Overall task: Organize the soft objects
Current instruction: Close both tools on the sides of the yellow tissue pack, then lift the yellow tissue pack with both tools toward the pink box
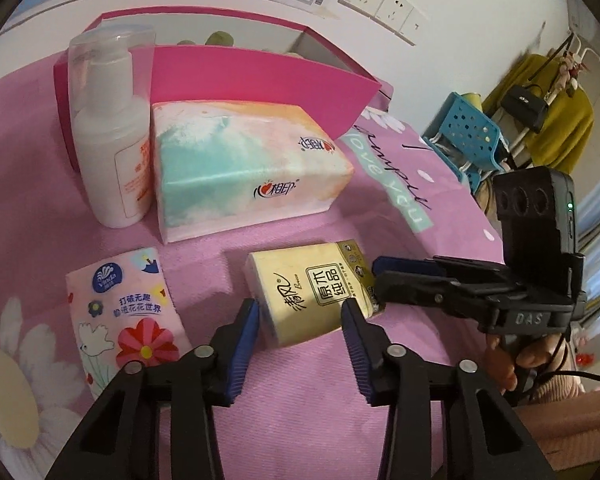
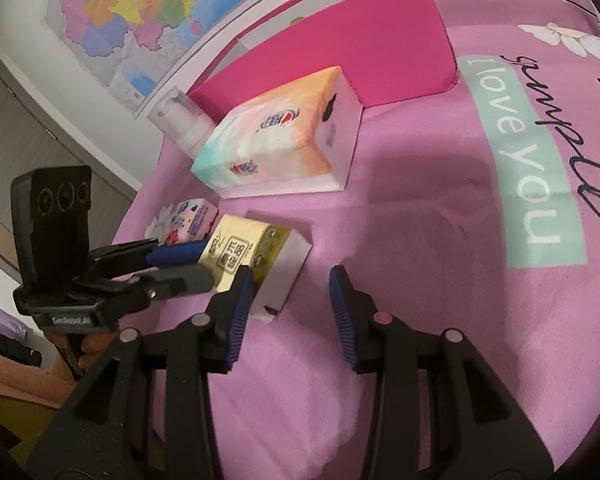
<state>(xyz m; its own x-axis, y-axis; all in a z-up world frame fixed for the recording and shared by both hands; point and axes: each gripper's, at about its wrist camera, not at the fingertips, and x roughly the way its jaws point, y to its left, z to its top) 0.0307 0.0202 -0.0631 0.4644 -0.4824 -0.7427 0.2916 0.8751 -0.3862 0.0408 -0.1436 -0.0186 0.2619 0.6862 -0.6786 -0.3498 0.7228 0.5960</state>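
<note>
Two tongs work over a pink flowered cloth (image 1: 300, 420); whether it covers a bed or a counter, can't tell.

Left tongs (image 1: 300, 308): jaws partly closed around a small yellow tissue pack (image 1: 312, 288). One blue pad sits against the pack's left edge, the other against its lower right corner. Reads as a grasp on the pack. From the right wrist view the same tongs (image 2: 208, 262) come in from the left, one finger above the yellow pack (image 2: 244, 252) and one below, and the pack sits tilted with its white underside showing.

Right tongs (image 2: 290, 280): jaws parted and gripping nothing. The left pad overlaps the pack's near edge, the gap between the pads is mostly bare cloth. In the left wrist view these tongs (image 1: 380, 276) have their tips just at the pack's right end. A hand (image 1: 512, 364) holds the handle below.

Other soft goods:
- small floral tissue pack (image 1: 124, 312), lying flat to the left of the yellow one, apart from it
- large pastel tissue pack (image 1: 240, 168) further back, near the middle of the cloth

A white pump bottle (image 1: 108, 152) stands upright just left of the large pack. A magenta box (image 1: 260, 80) stands behind both.
</note>
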